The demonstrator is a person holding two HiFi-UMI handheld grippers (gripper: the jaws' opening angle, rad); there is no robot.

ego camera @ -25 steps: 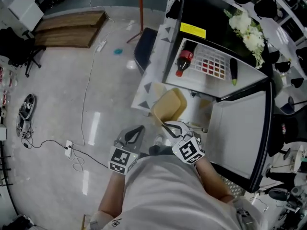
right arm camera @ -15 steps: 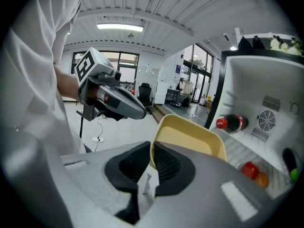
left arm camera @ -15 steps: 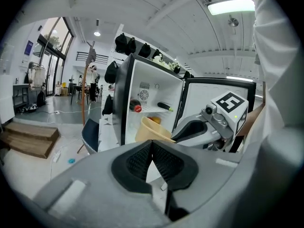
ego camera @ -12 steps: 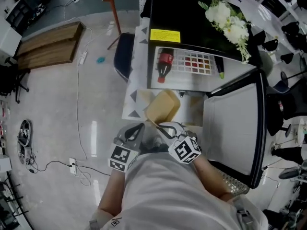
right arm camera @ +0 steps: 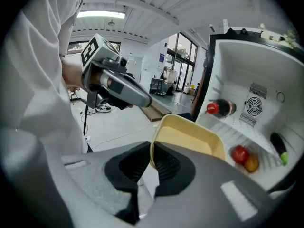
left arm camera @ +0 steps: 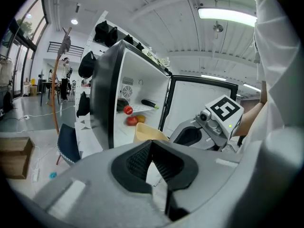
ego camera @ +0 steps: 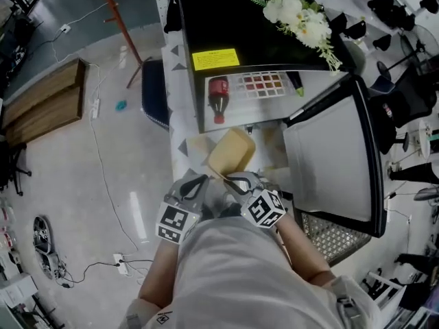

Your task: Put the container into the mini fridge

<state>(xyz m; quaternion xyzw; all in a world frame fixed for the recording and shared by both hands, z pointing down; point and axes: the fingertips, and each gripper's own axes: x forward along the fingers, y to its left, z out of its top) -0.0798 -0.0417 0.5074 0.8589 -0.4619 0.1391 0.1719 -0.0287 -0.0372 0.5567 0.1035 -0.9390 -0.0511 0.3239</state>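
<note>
Fridge (ego camera: 254, 26) ahead of me, door (ego camera: 333, 160) open rightward, flowers (ego camera: 298, 9) on top, bottle (ego camera: 218, 96) inside, container (ego camera: 232, 151) before it in my right gripper (ego camera: 232, 181).

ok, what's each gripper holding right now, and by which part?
The right gripper is shut on the yellow container, pinching the near wall at its rim. The left gripper is shut with nothing between its jaws.

Mini fridge (ego camera: 260, 33): one. Inside mini fridge: one bottle (ego camera: 218, 99), one long green vegetable (right arm camera: 278, 146), one red fruit (right arm camera: 240, 154), one orange fruit (right arm camera: 251, 163). On top: one flower bunch (ego camera: 298, 12). In front: one container (ego camera: 232, 152); two grippers, left gripper (ego camera: 194, 186), right gripper (ego camera: 236, 182).
</note>
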